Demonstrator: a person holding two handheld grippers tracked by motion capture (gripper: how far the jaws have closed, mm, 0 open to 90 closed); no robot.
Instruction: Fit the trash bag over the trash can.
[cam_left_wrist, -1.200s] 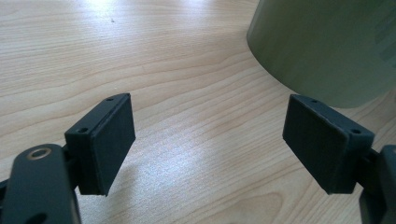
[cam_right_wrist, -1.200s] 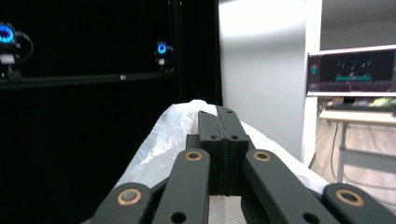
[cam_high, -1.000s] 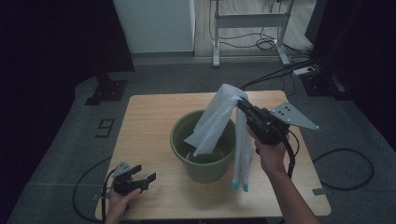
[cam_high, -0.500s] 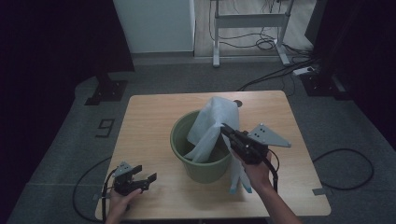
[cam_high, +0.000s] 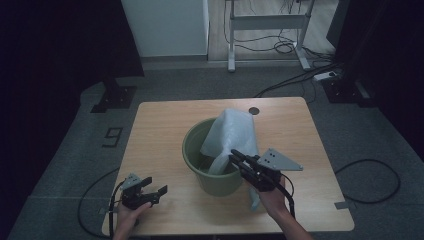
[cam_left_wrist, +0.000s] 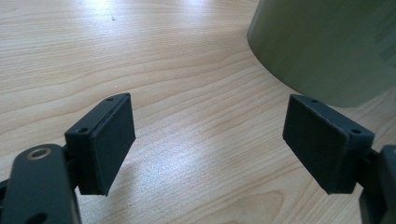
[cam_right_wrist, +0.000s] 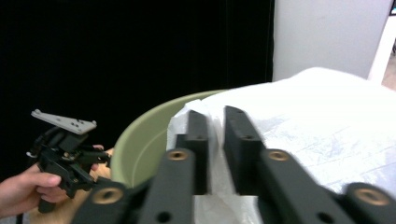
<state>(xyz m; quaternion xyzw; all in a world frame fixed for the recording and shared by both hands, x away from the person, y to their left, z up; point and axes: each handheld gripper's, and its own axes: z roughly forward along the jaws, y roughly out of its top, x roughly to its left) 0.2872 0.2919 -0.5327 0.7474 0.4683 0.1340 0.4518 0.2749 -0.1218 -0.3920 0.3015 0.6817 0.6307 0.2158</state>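
Right gripper (cam_high: 239, 161) low over the near right rim of the green bucket (cam_high: 196, 159), jaws pointing toward the bucket's mouth and standing a narrow gap apart, having just been opening; in the right gripper view a fold of the white plastic bag (cam_high: 234, 134) seen in that gap, but whether the pads (cam_right_wrist: 198, 135) press on it cannot be told. Bag draped ahead of and around the jaws, its bulk standing up out of the bucket and over the far right rim, one tail hanging down outside the bucket wall just below the gripper. Left gripper (cam_high: 150, 192) resting low on the wooden table (cam_high: 160, 125), well to the left of the bucket, jaws spread wide and empty, bare tabletop between the pads, bucket wall ahead and to the right of them.
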